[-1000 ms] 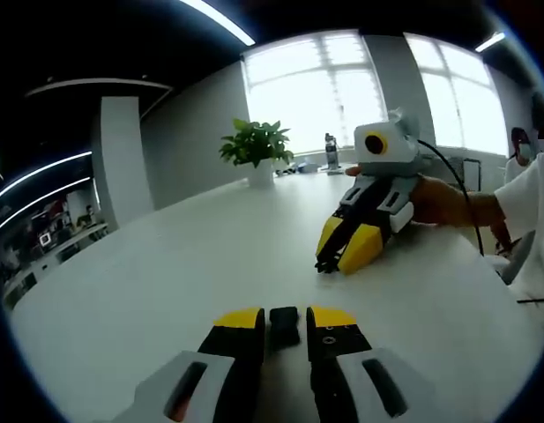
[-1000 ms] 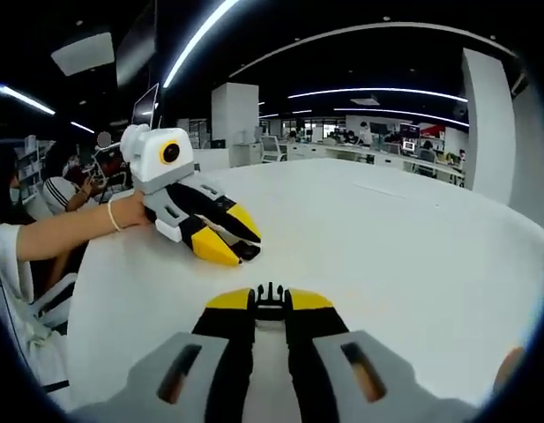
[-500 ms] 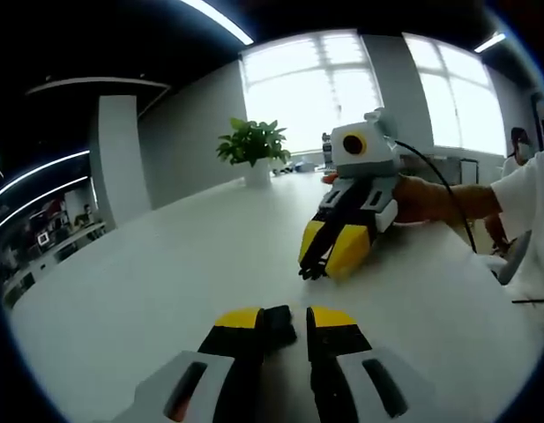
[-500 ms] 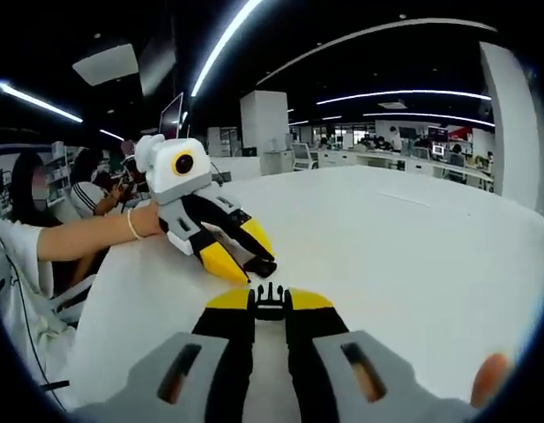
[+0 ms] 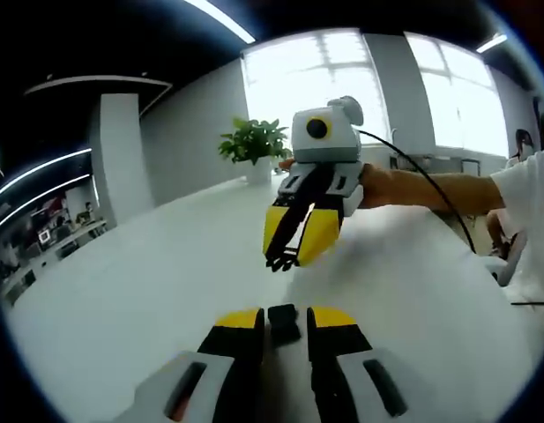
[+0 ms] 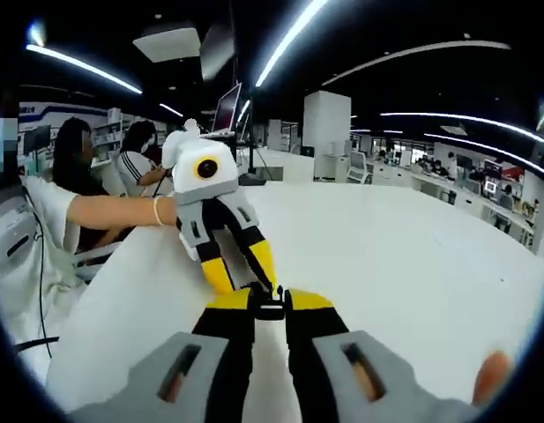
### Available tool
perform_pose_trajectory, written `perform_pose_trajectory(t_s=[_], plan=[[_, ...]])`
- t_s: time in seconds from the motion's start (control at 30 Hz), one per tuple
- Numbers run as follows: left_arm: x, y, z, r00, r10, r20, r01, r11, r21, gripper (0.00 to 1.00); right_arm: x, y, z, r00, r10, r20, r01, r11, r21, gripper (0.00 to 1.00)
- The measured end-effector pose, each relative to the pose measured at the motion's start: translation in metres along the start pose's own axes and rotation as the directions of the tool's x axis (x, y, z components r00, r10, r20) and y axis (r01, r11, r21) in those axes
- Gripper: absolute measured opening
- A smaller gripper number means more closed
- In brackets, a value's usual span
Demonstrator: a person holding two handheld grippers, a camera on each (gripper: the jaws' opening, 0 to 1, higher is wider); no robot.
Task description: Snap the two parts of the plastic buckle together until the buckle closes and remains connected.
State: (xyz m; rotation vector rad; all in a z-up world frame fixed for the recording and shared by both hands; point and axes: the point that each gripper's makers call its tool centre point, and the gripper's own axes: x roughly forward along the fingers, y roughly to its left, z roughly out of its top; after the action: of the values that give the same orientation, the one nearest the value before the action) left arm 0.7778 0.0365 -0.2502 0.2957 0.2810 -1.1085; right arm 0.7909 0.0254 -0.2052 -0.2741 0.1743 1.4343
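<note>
My left gripper (image 5: 284,319) is shut on a small black buckle part (image 5: 283,325) held between its yellow tips. The right gripper (image 5: 285,258) comes in from the right, tilted down just beyond it, with the black pronged buckle part (image 5: 277,263) sticking out of its tips. In the right gripper view my right gripper (image 6: 270,304) is shut on that pronged part (image 6: 270,303). The left gripper (image 6: 247,280) points straight at it, tips almost touching. A small gap still separates the two buckle parts. Both grippers hang over the white table (image 5: 122,300).
A person's arm (image 5: 430,189) holds the right gripper, and another arm (image 6: 113,210) holds the left. A potted plant (image 5: 254,145) stands at the table's far end. Seated people (image 6: 139,163) are beyond the table edge. The white table (image 6: 413,256) stretches wide to the right.
The two grippers have drawn together: the right one moved left and up toward the left one's tips, and the two buckle parts now nearly face each other.
</note>
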Motion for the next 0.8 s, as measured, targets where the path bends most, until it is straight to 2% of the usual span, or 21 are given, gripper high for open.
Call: perform_pose_trajectory(t_s=[0.1,0.17,0.2,0.23,0.27,0.3,0.33,0.43,0.53,0.63,0.67,0.7,0.73,0.8], plan=[[-0.001,0.004,0.003,1.0,0.001,0.017,0.0,1.0,-0.021,0.18,0.004,0.004,0.023,0.991,0.021,0.131,-0.021,1.0,-0.007,0.14],[-0.002,0.005,0.005,1.0,0.001,0.024,-0.001,0.999,-0.034,0.19,0.006,0.006,0.023,0.984,0.025,0.178,-0.027,1.0,0.013,0.13],[-0.002,0.005,0.005,1.0,0.0,0.026,0.001,0.999,-0.038,0.19,0.007,0.004,0.018,0.985,0.021,0.173,-0.027,0.999,0.033,0.13],[-0.002,0.004,0.005,1.0,0.0,0.026,0.001,0.999,-0.04,0.19,0.008,0.002,0.008,0.994,0.013,0.105,-0.021,0.997,0.071,0.13],[-0.002,0.004,0.005,1.0,0.002,0.027,-0.001,0.999,-0.041,0.19,0.008,0.001,0.003,0.997,0.018,0.076,-0.019,1.0,0.015,0.13],[-0.002,0.005,0.005,1.0,0.003,0.026,-0.002,0.999,-0.041,0.19,0.005,-0.002,-0.006,1.0,-0.012,0.026,0.012,1.0,0.006,0.13],[-0.002,0.005,0.005,1.0,0.004,0.026,-0.003,0.999,-0.042,0.19,0.004,-0.002,-0.009,1.0,-0.02,0.015,0.02,1.0,0.006,0.13],[-0.002,0.005,0.007,0.999,0.007,0.039,-0.005,0.999,-0.042,0.19,-0.003,0.003,-0.002,0.998,-0.004,0.065,0.004,1.0,0.005,0.13],[-0.003,0.005,0.005,0.999,0.01,0.033,-0.008,0.999,-0.049,0.19,-0.006,0.013,0.003,0.997,0.031,0.072,-0.028,0.999,-0.04,0.13],[-0.003,0.005,0.005,0.999,0.012,0.033,-0.01,0.999,-0.048,0.19,-0.003,0.023,-0.006,0.995,0.093,0.031,-0.092,0.996,-0.019,0.13],[-0.003,0.005,0.005,0.999,0.009,0.033,-0.008,0.999,-0.05,0.19,-0.001,0.021,-0.013,0.997,0.083,0.004,-0.083,0.997,-0.006,0.13],[-0.003,0.004,0.005,0.999,0.008,0.035,-0.006,0.999,-0.052,0.19,0.0,0.02,-0.023,0.996,0.077,-0.051,-0.079,0.997,-0.024,0.13],[-0.003,0.004,0.005,0.999,0.007,0.035,-0.005,0.999,-0.053,0.19,0.0,0.02,-0.028,0.994,0.081,-0.079,-0.084,0.996,-0.035,0.13],[-0.003,0.003,0.004,0.999,0.007,0.034,-0.005,0.998,-0.056,0.19,-0.001,0.018,-0.027,0.995,0.081,-0.054,-0.082,0.997,-0.005,0.13]])
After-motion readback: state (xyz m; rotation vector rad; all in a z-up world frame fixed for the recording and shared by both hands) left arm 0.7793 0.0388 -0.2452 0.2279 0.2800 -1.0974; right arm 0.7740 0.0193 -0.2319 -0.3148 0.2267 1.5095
